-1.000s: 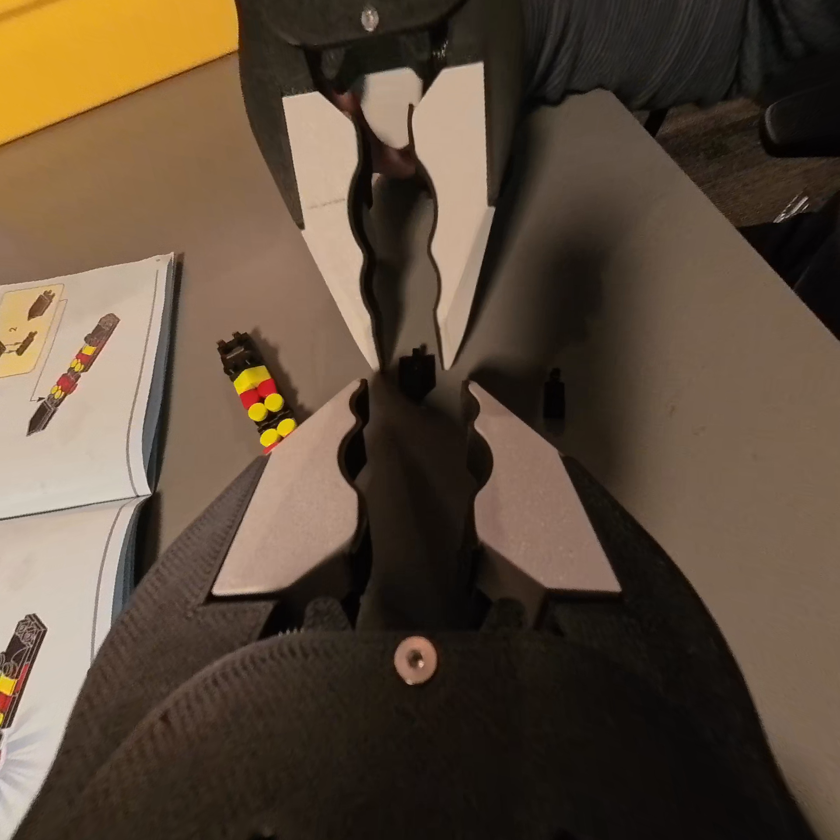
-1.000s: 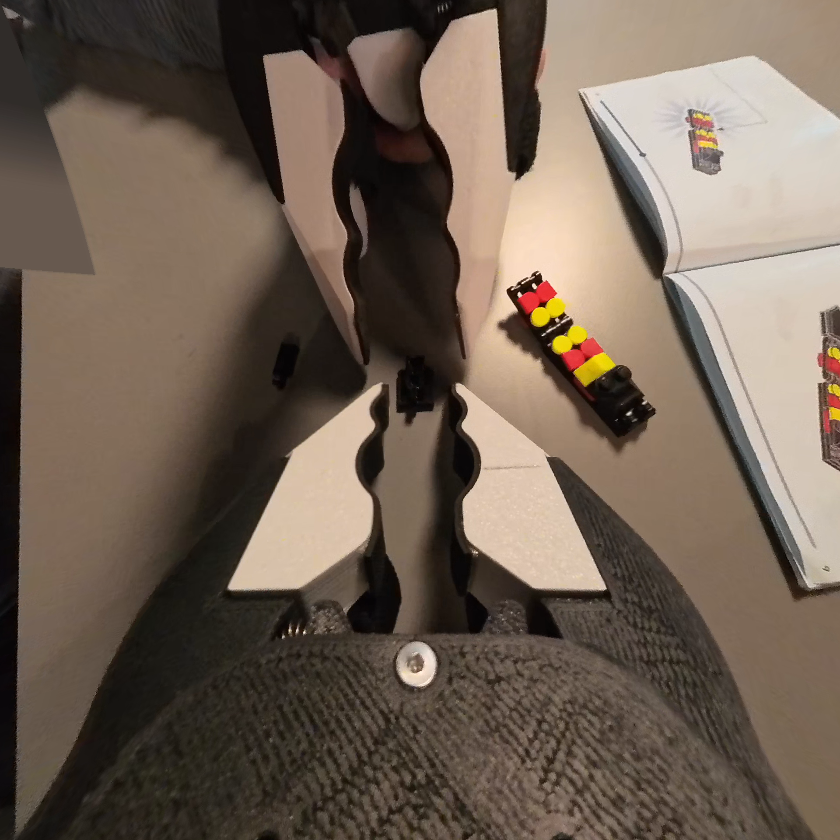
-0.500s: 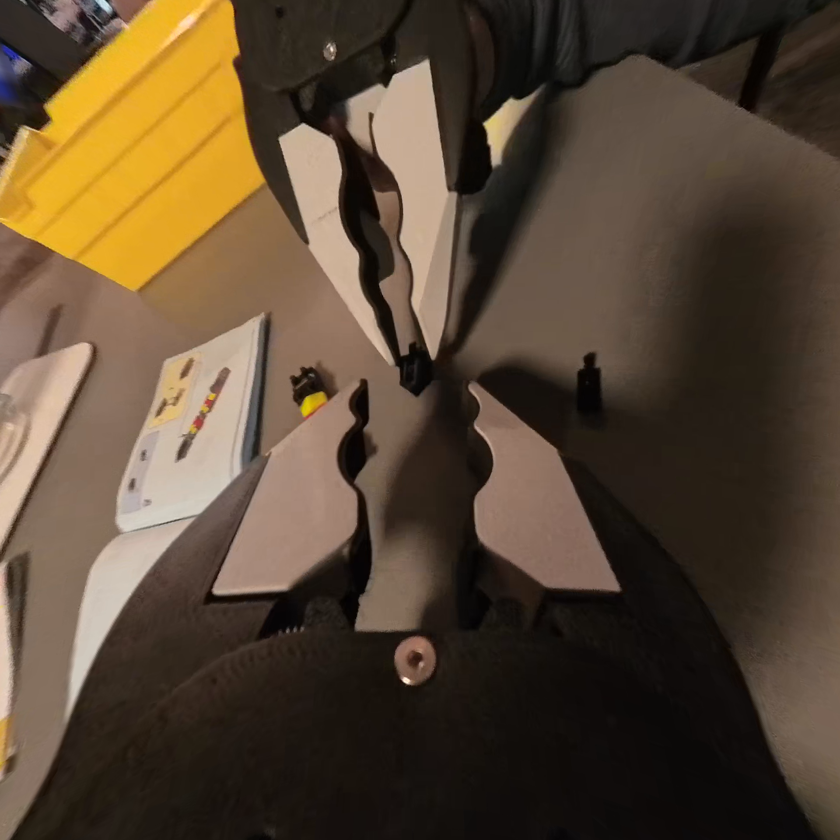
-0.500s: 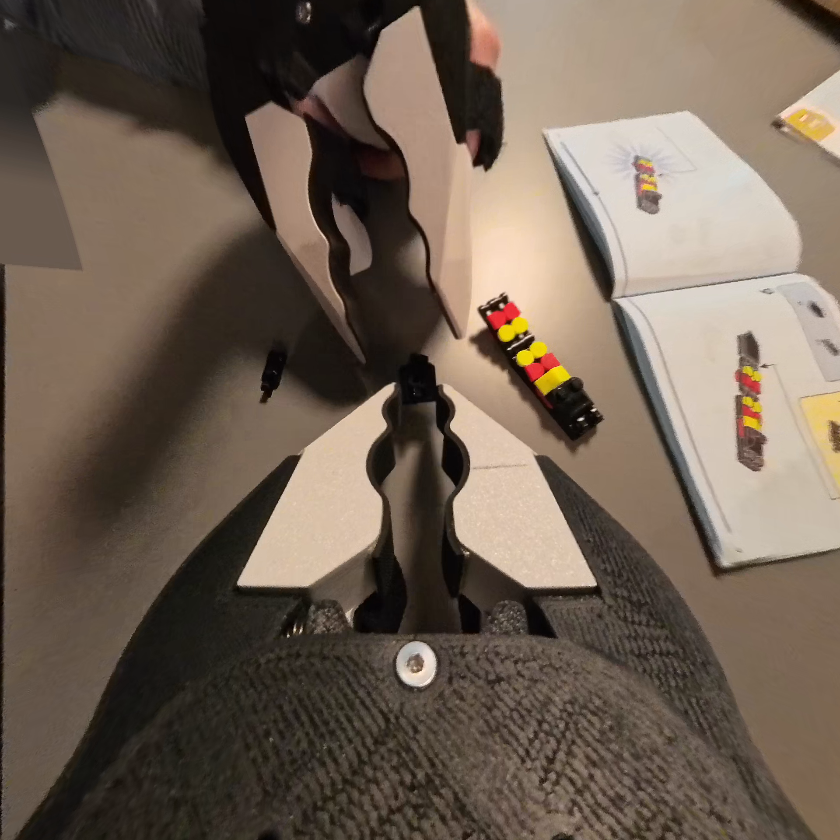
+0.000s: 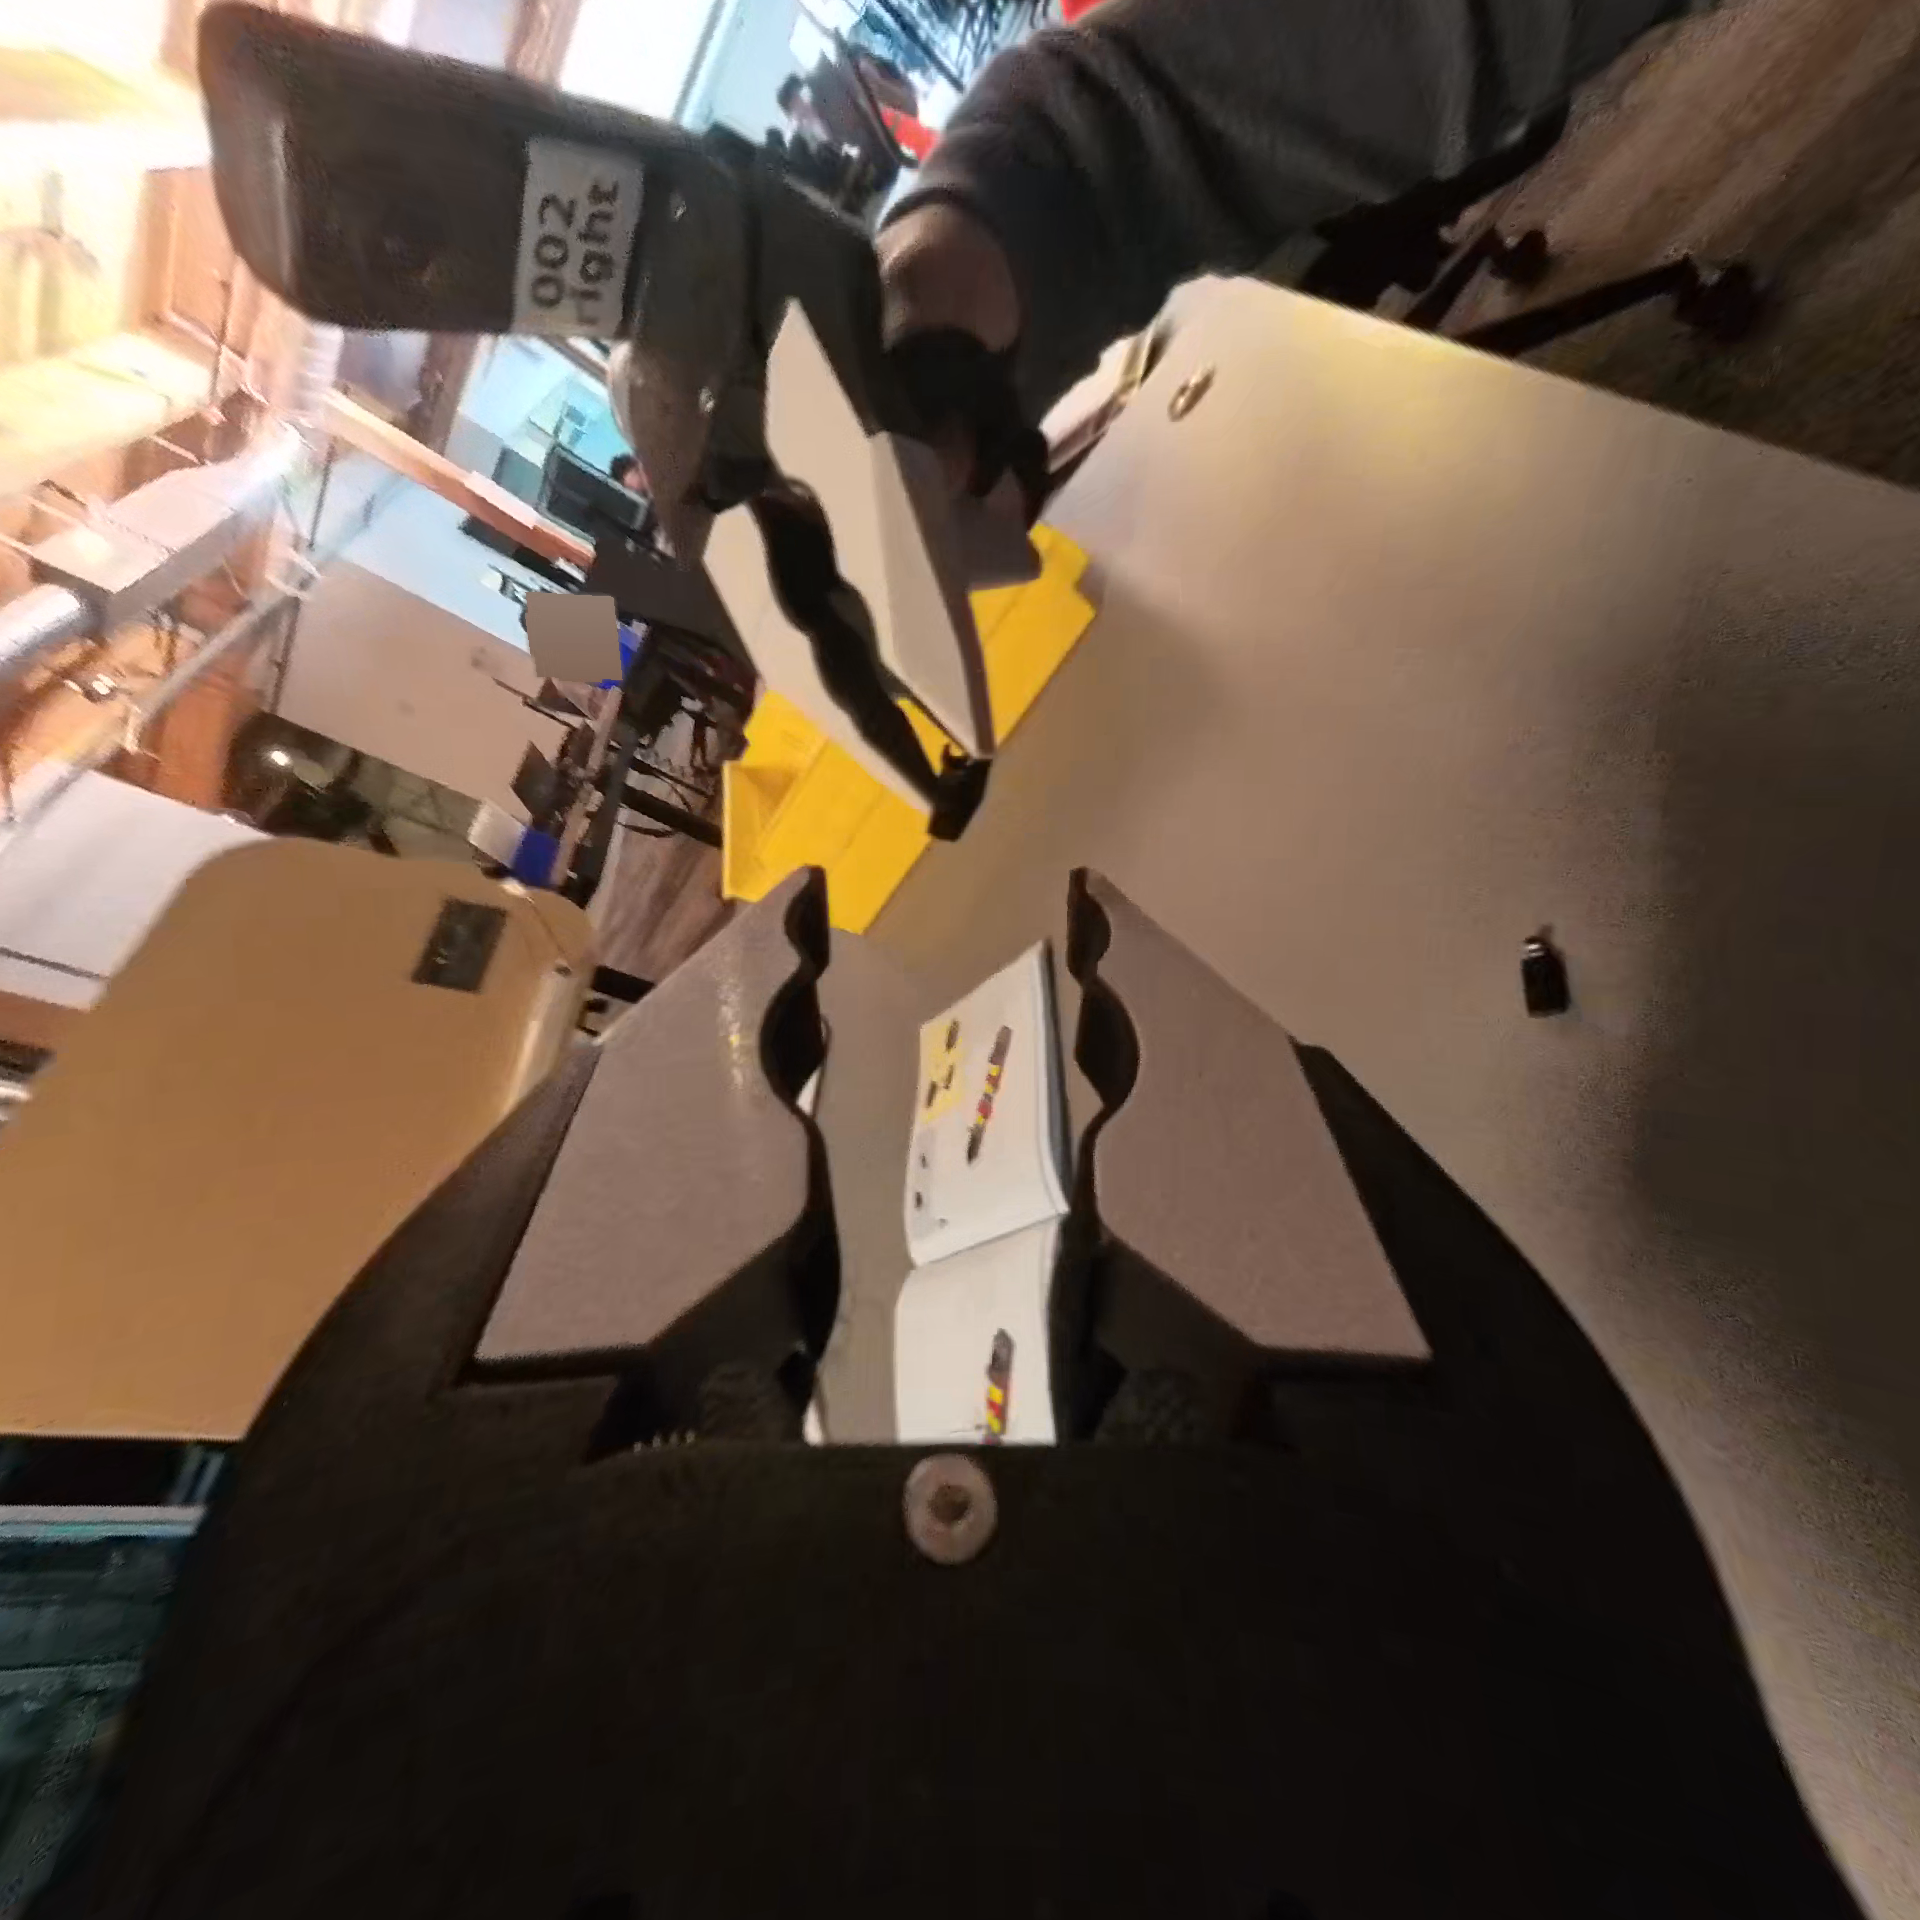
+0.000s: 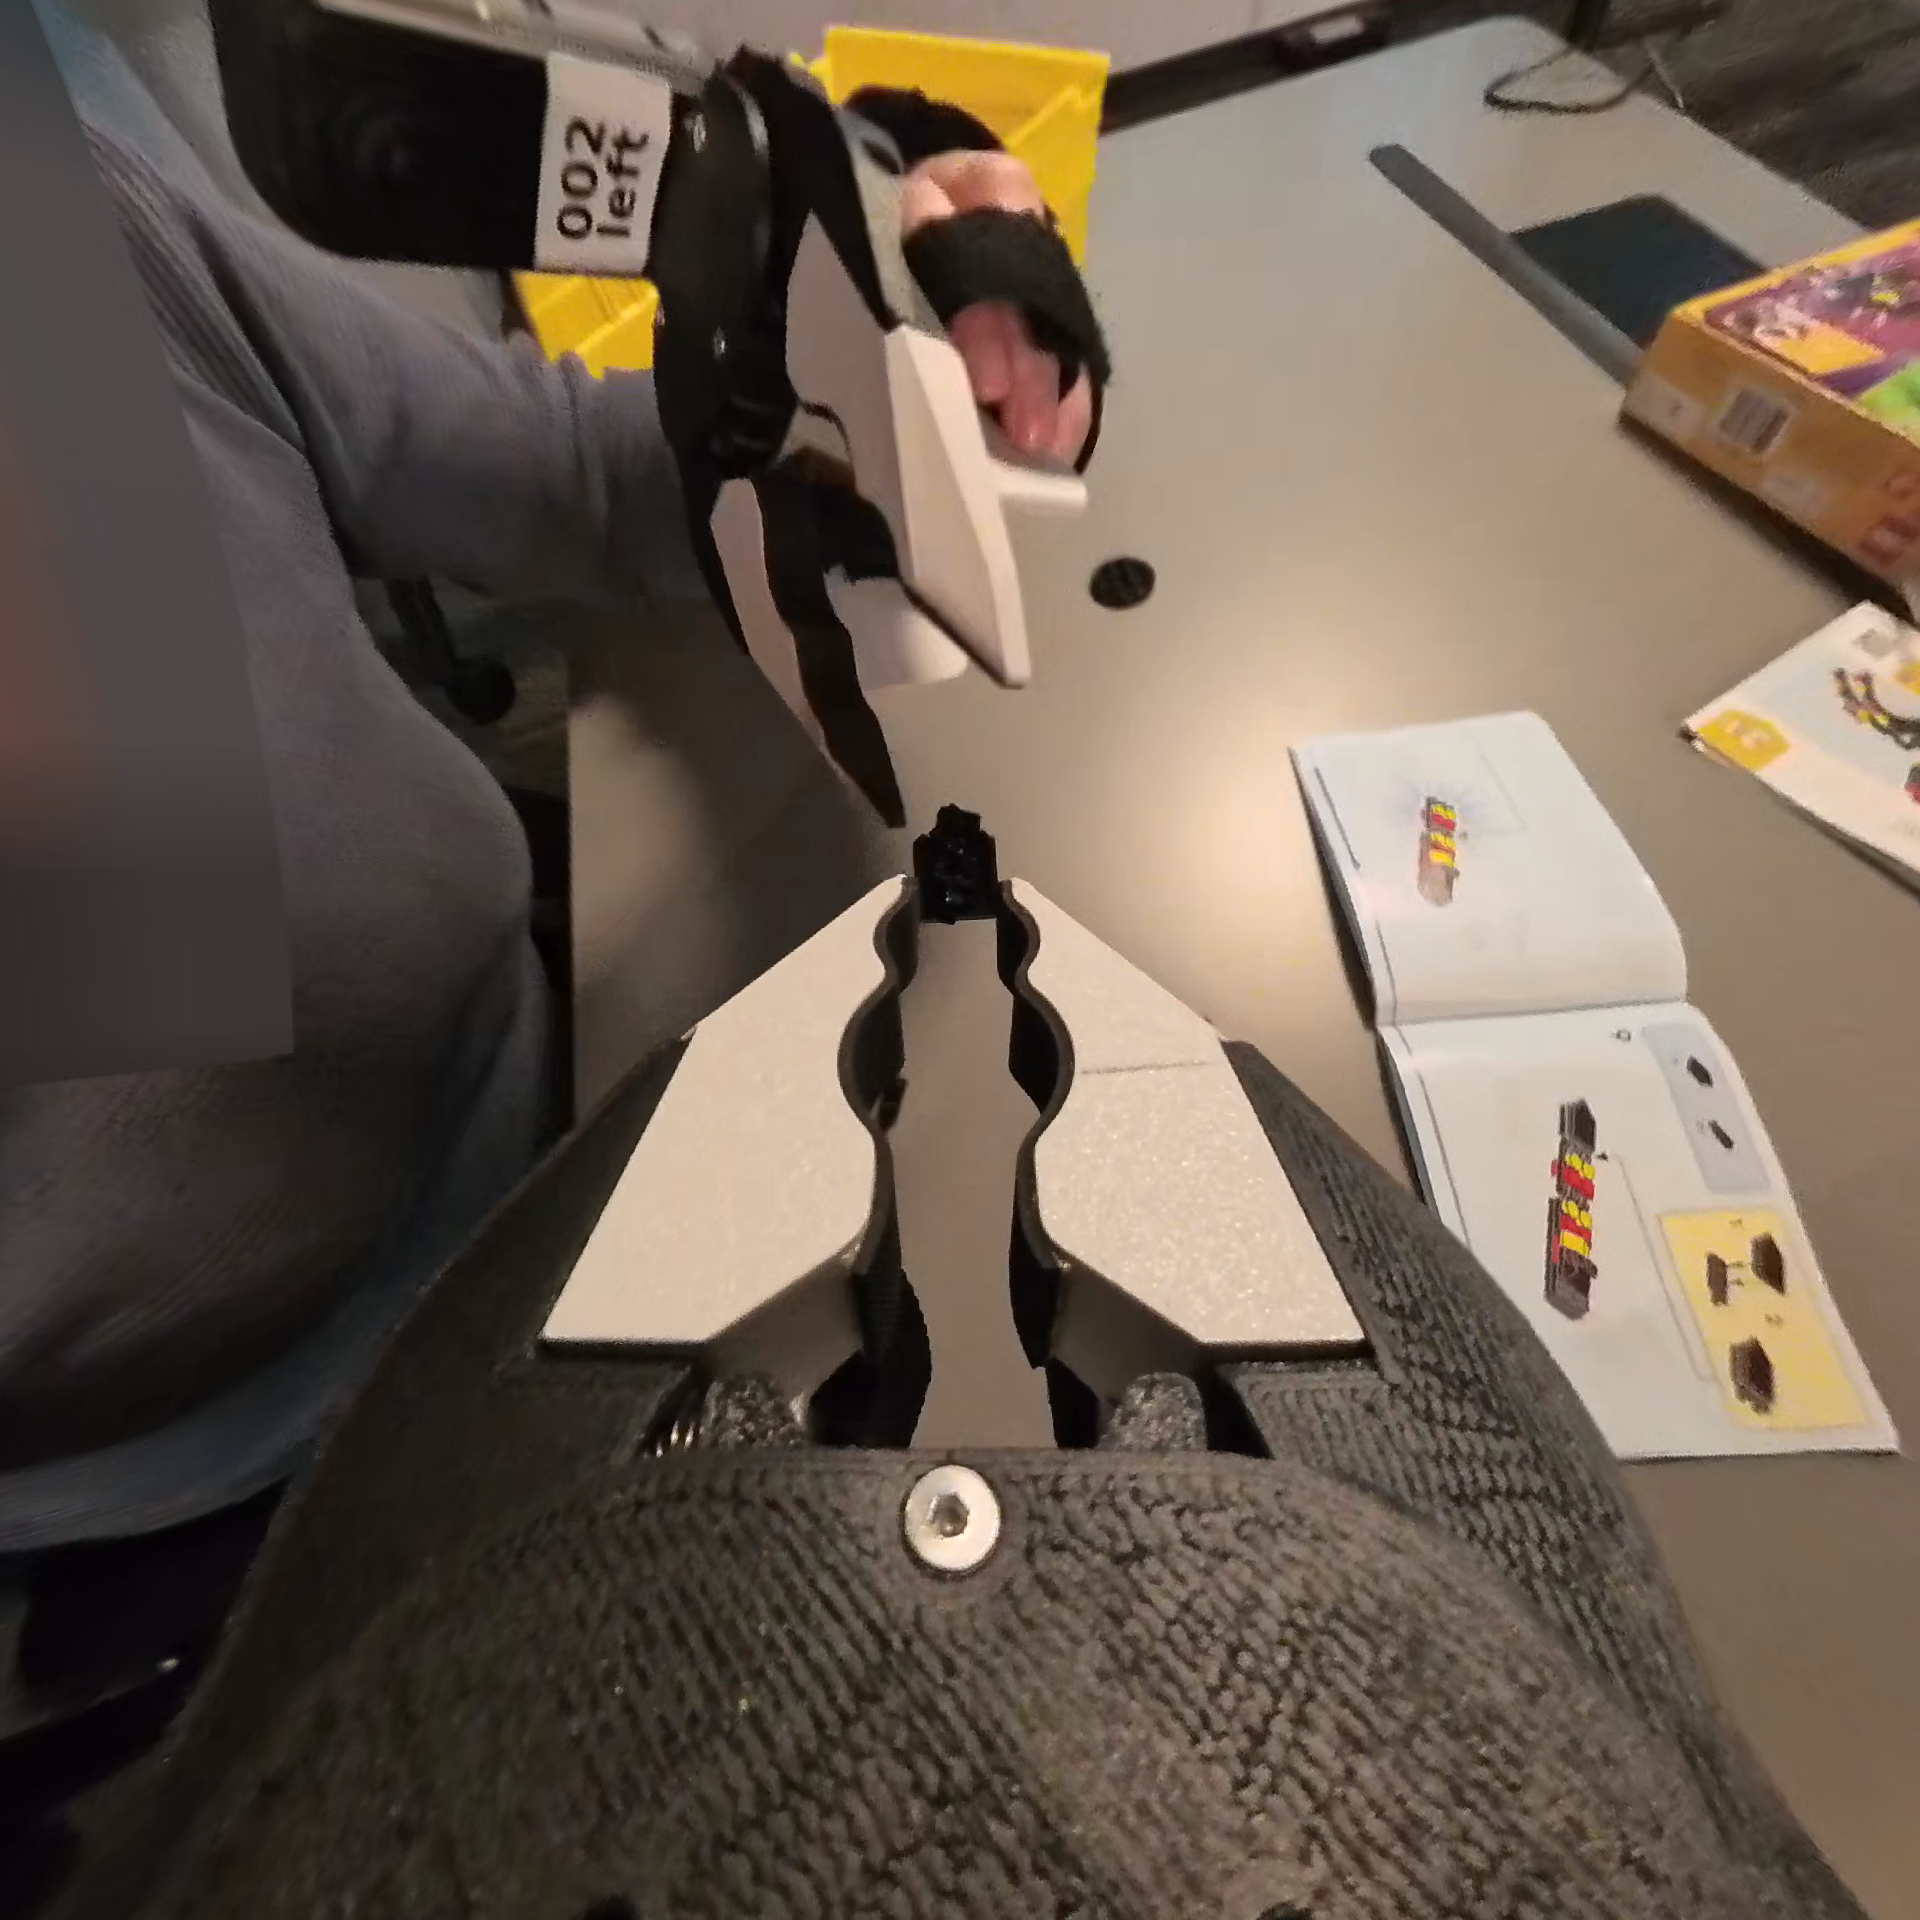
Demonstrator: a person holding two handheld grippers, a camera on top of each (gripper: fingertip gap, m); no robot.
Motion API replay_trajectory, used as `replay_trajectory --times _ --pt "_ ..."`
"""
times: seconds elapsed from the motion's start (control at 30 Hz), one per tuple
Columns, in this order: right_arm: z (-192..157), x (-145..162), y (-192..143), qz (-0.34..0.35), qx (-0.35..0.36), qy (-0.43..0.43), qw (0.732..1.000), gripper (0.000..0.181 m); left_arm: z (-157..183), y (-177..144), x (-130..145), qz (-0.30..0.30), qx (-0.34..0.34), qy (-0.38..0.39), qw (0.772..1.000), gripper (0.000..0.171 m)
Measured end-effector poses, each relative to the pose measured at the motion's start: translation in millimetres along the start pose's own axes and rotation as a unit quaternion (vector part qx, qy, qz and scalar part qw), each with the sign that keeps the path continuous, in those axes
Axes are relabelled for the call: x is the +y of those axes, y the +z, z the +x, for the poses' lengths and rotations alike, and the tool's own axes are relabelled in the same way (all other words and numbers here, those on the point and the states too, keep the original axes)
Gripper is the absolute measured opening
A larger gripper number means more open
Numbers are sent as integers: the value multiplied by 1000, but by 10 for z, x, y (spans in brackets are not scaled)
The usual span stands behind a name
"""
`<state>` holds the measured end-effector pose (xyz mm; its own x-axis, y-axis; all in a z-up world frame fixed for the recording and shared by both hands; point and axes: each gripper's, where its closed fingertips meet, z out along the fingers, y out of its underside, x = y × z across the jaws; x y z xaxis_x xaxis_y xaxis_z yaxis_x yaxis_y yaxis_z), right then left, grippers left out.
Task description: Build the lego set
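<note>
Lego piece, small, black, with studs (image 6: 954,871), is pinched at the very tips of the right gripper (image 6: 954,883); the jaws are closed down to the width of the piece, and it is held raised above the grey tabletop (image 6: 1299,436). In the left wrist view the same black piece (image 5: 951,795) is seen at the tips of the right gripper (image 5: 940,774), lifted clear of the tabletop (image 5: 1455,675).

The left gripper (image 5: 945,894) is seen with jaws parted wide and nothing held between them. In the right wrist view the left gripper (image 6: 935,748) hangs just beyond the held piece, tilted, tips pointing down toward it but apart from it; a gloved hand (image 6: 997,312) is wrapped around its handle.

A second small black lego piece (image 5: 1543,975) lies alone on the tabletop, well apart from both grippers.

An open white instruction booklet (image 6: 1558,1039) lies flat on the tabletop to the right of the right gripper; it is also seen between the left gripper's fingers (image 5: 987,1122). A yellow plastic bin (image 5: 831,821) sits at the far edge. An orange-and-purple cardboard box (image 6: 1808,374) and another loose printed leaflet (image 6: 1829,748) are noted at the right margin. A grey sleeve (image 6: 364,436) fills the left of the right wrist view.
</note>
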<state>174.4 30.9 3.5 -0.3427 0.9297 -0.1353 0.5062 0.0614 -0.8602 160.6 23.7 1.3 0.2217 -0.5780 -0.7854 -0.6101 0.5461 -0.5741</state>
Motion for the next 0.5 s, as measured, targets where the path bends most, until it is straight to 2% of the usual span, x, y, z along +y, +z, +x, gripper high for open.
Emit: replay_trajectory --times 0.17,0.5 --pt "-249 -301 -52 -13 1 -16 1000 13 -42 -151 -312 9 -29 71 997 38" --pt "-544 -453 46 -56 14 -42 997 13 -53 -272 -557 12 -77 164 983 30"
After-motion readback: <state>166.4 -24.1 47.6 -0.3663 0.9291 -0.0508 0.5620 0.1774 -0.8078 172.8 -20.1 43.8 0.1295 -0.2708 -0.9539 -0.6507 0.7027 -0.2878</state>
